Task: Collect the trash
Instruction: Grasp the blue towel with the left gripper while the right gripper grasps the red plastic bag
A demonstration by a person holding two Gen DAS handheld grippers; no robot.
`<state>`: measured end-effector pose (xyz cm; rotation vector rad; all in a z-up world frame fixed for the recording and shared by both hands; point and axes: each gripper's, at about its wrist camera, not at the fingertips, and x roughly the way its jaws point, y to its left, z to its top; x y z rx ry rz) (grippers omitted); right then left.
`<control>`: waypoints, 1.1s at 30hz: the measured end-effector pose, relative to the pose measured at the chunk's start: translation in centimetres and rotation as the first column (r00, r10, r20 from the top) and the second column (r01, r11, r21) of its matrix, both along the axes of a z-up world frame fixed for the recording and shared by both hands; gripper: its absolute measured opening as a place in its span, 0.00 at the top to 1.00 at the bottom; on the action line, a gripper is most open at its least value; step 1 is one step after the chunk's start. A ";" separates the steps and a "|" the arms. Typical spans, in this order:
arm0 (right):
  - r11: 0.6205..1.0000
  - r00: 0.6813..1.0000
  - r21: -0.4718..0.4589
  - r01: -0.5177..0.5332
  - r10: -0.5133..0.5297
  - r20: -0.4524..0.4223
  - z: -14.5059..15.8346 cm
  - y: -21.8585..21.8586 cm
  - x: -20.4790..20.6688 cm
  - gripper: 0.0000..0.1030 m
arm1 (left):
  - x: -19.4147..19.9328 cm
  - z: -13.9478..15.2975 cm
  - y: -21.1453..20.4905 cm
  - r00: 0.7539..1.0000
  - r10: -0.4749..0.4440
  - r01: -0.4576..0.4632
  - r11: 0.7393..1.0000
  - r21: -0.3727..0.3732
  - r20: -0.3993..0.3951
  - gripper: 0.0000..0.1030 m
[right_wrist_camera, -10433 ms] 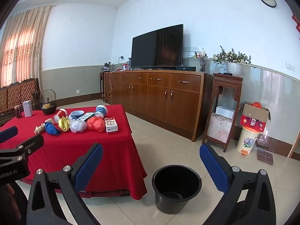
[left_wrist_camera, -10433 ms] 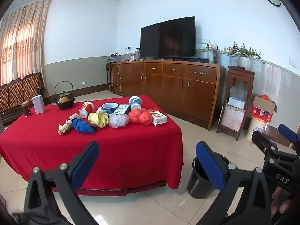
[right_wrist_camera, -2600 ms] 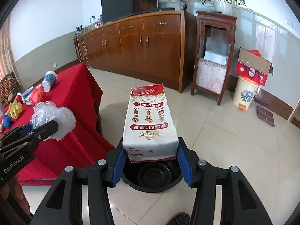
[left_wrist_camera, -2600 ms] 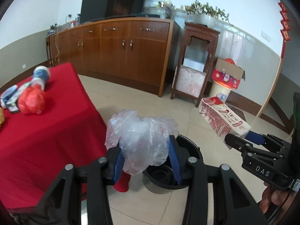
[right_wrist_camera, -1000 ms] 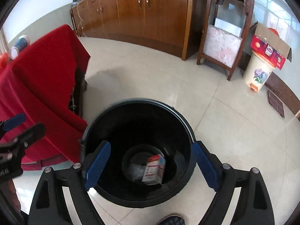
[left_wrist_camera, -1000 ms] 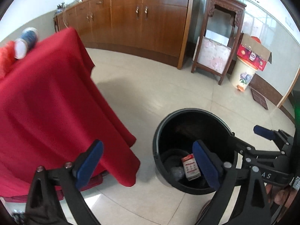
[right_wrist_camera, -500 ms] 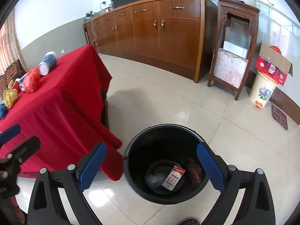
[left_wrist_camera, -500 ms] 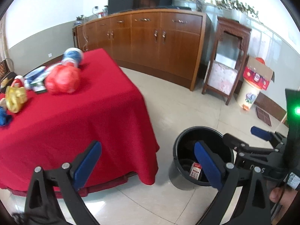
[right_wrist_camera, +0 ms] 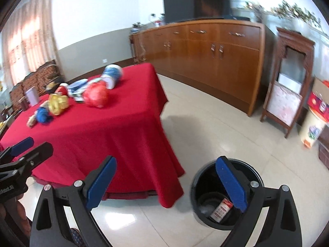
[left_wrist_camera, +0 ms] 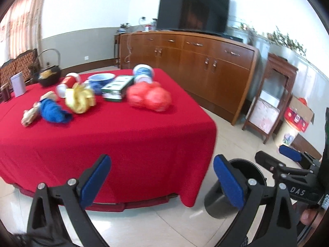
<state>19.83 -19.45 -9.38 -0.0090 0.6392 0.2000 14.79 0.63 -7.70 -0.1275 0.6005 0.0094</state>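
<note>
Trash lies on the red-clothed table [left_wrist_camera: 123, 140]: a red bag [left_wrist_camera: 150, 96], a yellow bag [left_wrist_camera: 80, 98], a blue bag [left_wrist_camera: 52, 111], a crumpled brown wad [left_wrist_camera: 29, 115], a green-and-white box [left_wrist_camera: 118, 86] and a blue-and-white cup [left_wrist_camera: 143, 74] on its side. My left gripper [left_wrist_camera: 162, 173] is open and empty, low in front of the table's edge. The right gripper [right_wrist_camera: 166, 170] is also open and empty, beside the black bucket [right_wrist_camera: 197, 185]. In the bucket lie a red-and-white carton [right_wrist_camera: 222, 206] and a clear bag [right_wrist_camera: 205, 210].
A red cup [left_wrist_camera: 66, 84], a blue bowl [left_wrist_camera: 100, 78], a black kettle [left_wrist_camera: 49, 76] and a white tin [left_wrist_camera: 18, 84] also stand on the table. Behind it run a wooden sideboard [left_wrist_camera: 195, 61] with a TV [left_wrist_camera: 193, 10], and a wooden stand [left_wrist_camera: 273, 98]. Tiled floor [right_wrist_camera: 216, 119] lies between.
Both grippers have lifted away from above the bucket and swung left toward the table. The trash on the table has come into view, and the bucket has slid to the lower right.
</note>
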 end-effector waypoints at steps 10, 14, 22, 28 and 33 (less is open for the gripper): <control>0.989 0.987 -0.031 -0.144 0.146 0.066 2.6 8.4 1.3 0.05 | -1.1 0.9 7.7 0.986 0.161 -0.161 0.987 -0.006 0.040 0.03; 0.983 0.981 -0.056 -0.177 0.180 0.068 3.1 11.1 2.4 0.07 | -1.0 1.0 10.3 0.977 0.207 -0.207 0.978 -0.006 0.050 0.03; 0.977 0.976 -0.068 -0.201 0.206 0.068 3.2 14.0 5.1 0.09 | 0.7 0.7 14.5 0.961 0.272 -0.272 0.962 -0.010 0.047 0.03; 0.975 0.976 -0.081 -0.207 0.212 0.056 2.5 15.3 7.0 0.14 | 2.2 0.5 16.2 0.955 0.292 -0.292 0.956 -0.010 0.052 0.03; 0.977 0.980 -0.092 -0.192 0.196 0.030 1.6 15.7 10.1 0.14 | 4.9 0.1 17.5 0.949 0.312 -0.312 0.950 0.008 0.036 0.03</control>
